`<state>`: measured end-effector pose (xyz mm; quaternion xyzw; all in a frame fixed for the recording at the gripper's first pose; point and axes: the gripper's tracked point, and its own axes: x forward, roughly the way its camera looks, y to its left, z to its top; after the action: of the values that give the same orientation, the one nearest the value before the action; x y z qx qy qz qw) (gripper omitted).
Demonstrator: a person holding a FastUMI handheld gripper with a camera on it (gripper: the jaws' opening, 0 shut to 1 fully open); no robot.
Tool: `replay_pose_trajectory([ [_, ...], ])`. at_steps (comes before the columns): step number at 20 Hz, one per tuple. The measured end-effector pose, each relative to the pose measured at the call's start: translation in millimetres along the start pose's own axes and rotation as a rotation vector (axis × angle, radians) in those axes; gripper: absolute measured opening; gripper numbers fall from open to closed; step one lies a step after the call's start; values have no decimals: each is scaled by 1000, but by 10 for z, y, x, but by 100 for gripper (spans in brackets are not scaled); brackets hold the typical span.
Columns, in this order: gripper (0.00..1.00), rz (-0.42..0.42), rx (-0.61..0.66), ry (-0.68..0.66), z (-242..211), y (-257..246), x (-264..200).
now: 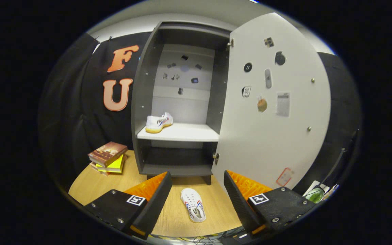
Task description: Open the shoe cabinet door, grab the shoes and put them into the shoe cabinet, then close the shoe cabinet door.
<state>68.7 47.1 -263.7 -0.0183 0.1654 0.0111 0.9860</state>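
Note:
The dark grey shoe cabinet stands on the wooden table beyond my fingers, its white door swung wide open to the right. One white shoe with a yellow sole rests on the left of the white middle shelf. A second white shoe lies on the table in front of the cabinet, sole side down, between and below my fingertips. My gripper hangs above it, open, with nothing between the orange-and-black fingers.
A stack of books sits on the table left of the cabinet. The wooden tabletop extends left and forward. Small stickers dot the door's inner face. A green-and-white object lies low at the right, behind the door.

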Motion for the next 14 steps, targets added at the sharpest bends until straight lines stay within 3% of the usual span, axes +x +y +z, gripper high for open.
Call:
replay_pose_trajectory([
  [7,94,77,-40,287,-1470,246,811],
  [14,66,140,-66,488,-2361,337,1568],
])
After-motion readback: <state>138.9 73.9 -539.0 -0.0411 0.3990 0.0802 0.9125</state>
